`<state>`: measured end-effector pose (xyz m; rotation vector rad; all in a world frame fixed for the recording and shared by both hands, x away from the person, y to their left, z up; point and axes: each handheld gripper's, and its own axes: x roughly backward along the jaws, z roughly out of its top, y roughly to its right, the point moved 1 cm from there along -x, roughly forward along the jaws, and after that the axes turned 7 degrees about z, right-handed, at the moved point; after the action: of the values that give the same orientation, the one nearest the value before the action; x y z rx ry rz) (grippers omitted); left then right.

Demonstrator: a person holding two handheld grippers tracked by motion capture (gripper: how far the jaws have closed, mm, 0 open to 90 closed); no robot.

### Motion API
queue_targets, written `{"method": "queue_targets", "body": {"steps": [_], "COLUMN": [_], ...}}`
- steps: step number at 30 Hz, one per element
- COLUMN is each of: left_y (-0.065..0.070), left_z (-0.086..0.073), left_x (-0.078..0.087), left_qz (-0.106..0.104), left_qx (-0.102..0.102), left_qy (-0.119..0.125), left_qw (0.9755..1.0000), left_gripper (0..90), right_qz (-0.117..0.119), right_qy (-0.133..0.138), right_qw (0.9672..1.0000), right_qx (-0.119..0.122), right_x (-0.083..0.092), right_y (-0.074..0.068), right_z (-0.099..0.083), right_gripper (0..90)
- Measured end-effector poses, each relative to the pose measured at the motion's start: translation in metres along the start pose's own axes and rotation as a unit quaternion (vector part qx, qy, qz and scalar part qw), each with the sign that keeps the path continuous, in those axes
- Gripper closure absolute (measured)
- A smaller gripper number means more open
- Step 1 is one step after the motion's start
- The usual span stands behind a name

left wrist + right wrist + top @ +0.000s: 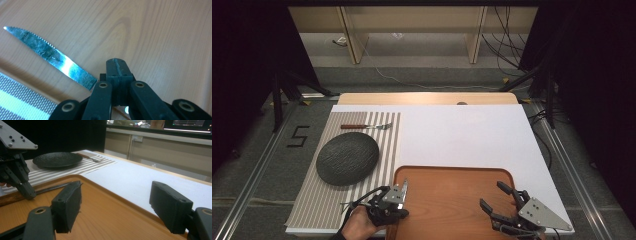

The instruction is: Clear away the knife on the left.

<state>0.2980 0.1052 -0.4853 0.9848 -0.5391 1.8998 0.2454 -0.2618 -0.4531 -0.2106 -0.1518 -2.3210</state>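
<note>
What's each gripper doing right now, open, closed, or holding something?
Left gripper: shut on the serrated steel table knife over the wooden tray.
Right gripper: open, nothing held.

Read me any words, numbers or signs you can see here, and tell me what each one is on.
"5": black tape mark on the grey floor left of the table.
Monitor in the background of the right gripper view: text on it is too small and blurred to read.
Nothing else bears readable text.
</note>
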Motion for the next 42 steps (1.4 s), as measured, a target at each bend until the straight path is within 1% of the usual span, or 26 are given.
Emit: {"method": "queue_targets", "body": {"steps": [5, 7, 12, 14, 15, 17, 19, 20, 21, 22, 23, 24, 27, 29, 30, 31, 32, 33, 35, 37, 39, 40, 41, 42], "left_y": [-0.003, -0.004, -0.007, -0.007, -0.007, -0.007, -0.007, -0.007, -0.007, -0.007, -0.007, -0.006, -0.007, -0.007, -0.008, -0.009, -0.009, -0.010, -0.011, -0.011, -0.011, -0.010, -0.010, -0.009], "left_z": [-0.004, -0.006, -0.008, -0.008, -0.007, -0.006, -0.005, -0.005, -0.004, -0.003, -0.002, -0.001, 0.001, 0.001, 0.001, 0.001, 0.001, 0.000, -0.001, -0.002, -0.002, -0.002, -0.003, -0.003], "left_x": [0.003, 0.004, 0.005, 0.005, 0.005, 0.006, 0.009, 0.010, 0.011, 0.013, 0.014, 0.015, 0.020, 0.023, 0.025, 0.027, 0.027, 0.031, 0.035, 0.038, 0.042, 0.043, 0.044, 0.045], "left_qz": [0.003, 0.004, -0.002, 0.000, 0.001, 0.000, 0.001, 0.002, 0.002, 0.001, 0.002, 0.005, 0.024, 0.030, 0.031, 0.032, 0.032, 0.032, 0.036, 0.038, 0.033, 0.033, 0.035, 0.035], "left_qx": [0.003, 0.009, 0.014, 0.016, 0.020, 0.029, 0.033, 0.035, 0.037, 0.040, 0.041, 0.043, 0.054, 0.058, 0.061, 0.067, 0.067, 0.073, 0.077, 0.076, 0.073, 0.072, 0.070, 0.067], "left_qy": [0.000, 0.001, 0.001, 0.004, 0.008, 0.016, 0.028, 0.037, 0.044, 0.057, 0.065, 0.076, 0.096, 0.120, 0.134, 0.152, 0.152, 0.173, 0.199, 0.220, 0.239, 0.245, 0.249, 0.257], "left_qw": [1.0000, 1.0000, 0.9999, 0.9999, 0.9998, 0.9994, 0.9991, 0.9987, 0.9984, 0.9976, 0.9970, 0.9962, 0.9937, 0.9907, 0.9887, 0.9856, 0.9856, 0.9816, 0.9764, 0.9718, 0.9678, 0.9662, 0.9652, 0.9634], "left_gripper": [89.8, 89.9, 89.8, 89.6, 86.9, 73.3, 68.3, 64.4, 58.2, 54.0, 50.6, 47.7, 39.9, 36.3, 34.4, 32.5, 30.7, 29.6, 28.4, 26.3, 25.7, 25.5, 24.9, 24.4], "right_qz": [0.000, 0.000, 0.000, 0.000, 0.000, 0.000, 0.000, 0.001, 0.001, 0.001, 0.001, 0.001, 0.001, 0.001, 0.001, 0.002, 0.002, 0.002, 0.001, 0.001, 0.002, 0.002, 0.002, 0.002], "right_qy": [0.001, 0.002, 0.001, 0.002, 0.002, 0.002, 0.001, 0.001, 0.001, 0.001, 0.000, 0.000, 0.001, 0.001, 0.001, 0.001, 0.001, 0.002, 0.002, 0.002, 0.002, 0.002, 0.002, 0.002], "right_qw": [1.0000, 1.0000, 1.0000, 1.0000, 1.0000, 1.0000, 1.0000, 1.0000, 1.0000, 1.0000, 1.0000, 1.0000, 1.0000, 1.0000, 1.0000, 1.0000, 1.0000, 1.0000, 1.0000, 1.0000, 1.0000, 1.0000, 1.0000, 1.0000], "right_qx": [0.000, 0.000, 0.001, 0.000, 0.000, 0.000, 0.000, 0.001, 0.000, 0.000, -0.001, 0.000, 0.000, 0.000, 0.000, 0.000, 0.000, 0.000, 0.000, -0.001, -0.001, 0.000, -0.001, -0.001], "right_x": [0.000, 0.000, 0.000, 0.000, 0.000, 0.000, 0.000, 0.000, 0.000, 0.000, 0.000, 0.000, 0.000, 0.000, 0.000, 0.000, 0.000, 0.000, 0.000, 0.000, 0.000, 0.000, 0.000, 0.000], "right_y": [0.000, 0.000, 0.000, 0.000, 0.000, 0.000, 0.000, 0.000, 0.000, 0.000, 0.000, 0.000, 0.000, 0.000, 0.000, 0.000, 0.000, 0.000, 0.000, 0.000, 0.000, 0.000, 0.000, 0.000], "right_z": [0.000, 0.000, 0.000, 0.000, 0.000, 0.000, 0.000, 0.000, 0.000, 0.000, 0.000, 0.000, 0.000, 0.000, 0.000, 0.000, 0.000, 0.000, 0.000, 0.000, 0.000, 0.000, 0.000, 0.000], "right_gripper": [26.9, 27.0, 27.0, 27.0, 27.0, 27.0, 27.0, 27.0, 27.0, 27.0, 27.0, 27.0, 27.0, 27.0, 27.0, 27.0, 27.0, 27.0, 27.0, 27.0, 27.0, 27.0, 27.0, 27.0]}}
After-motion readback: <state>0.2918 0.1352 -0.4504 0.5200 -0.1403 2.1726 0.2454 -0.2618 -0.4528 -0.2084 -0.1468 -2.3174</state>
